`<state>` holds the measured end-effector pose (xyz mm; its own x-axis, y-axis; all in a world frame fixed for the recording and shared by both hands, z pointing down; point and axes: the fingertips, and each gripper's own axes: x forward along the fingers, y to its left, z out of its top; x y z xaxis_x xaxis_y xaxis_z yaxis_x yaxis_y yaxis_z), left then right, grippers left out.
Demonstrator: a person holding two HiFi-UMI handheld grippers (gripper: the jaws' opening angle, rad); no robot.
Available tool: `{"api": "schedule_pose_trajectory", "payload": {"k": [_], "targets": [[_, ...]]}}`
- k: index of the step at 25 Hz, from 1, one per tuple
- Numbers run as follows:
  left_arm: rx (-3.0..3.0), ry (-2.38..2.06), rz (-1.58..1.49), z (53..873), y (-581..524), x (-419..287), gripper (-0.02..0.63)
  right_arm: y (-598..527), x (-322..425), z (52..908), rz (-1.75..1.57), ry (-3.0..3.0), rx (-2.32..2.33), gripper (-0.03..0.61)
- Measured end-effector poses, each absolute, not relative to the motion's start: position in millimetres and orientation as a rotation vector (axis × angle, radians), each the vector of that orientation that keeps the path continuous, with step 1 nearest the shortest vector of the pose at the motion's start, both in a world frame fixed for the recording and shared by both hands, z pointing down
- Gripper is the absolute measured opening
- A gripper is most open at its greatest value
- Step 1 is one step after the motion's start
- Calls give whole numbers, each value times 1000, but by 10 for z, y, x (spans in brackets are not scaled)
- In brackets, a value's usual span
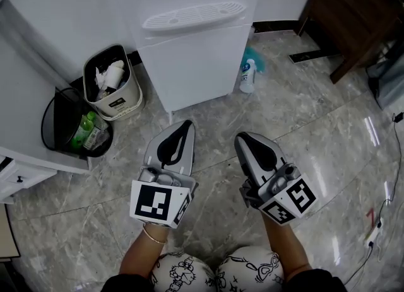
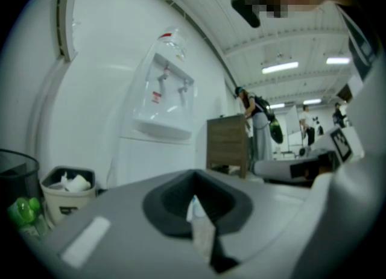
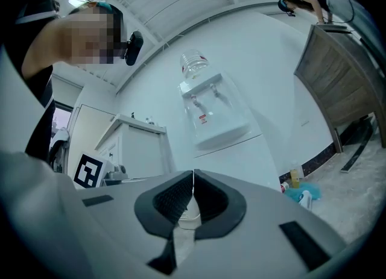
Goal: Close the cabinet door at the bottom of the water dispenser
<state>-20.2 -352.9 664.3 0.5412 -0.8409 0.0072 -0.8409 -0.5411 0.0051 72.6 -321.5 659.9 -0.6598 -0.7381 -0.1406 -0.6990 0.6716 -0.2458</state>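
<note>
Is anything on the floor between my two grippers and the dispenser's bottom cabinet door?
Nothing visible: bare floor lies between the left hand-held gripper, the right hand-held gripper and the cabinet door. The waste bin and white bottle stand off to either side.

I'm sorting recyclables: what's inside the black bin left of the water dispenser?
A green bottle and some packaging beside it show in the black bin. Anything beneath them is covered by them and the dark liner.
</note>
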Motion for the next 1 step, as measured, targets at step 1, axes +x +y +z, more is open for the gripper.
{"api": "schedule_pose_trajectory", "payload": {"k": [1], "targets": [[2751, -1502, 8, 6650, -3525, -209, 2, -3212, 698, 6596, -249, 2666, -1148, 17]]}}
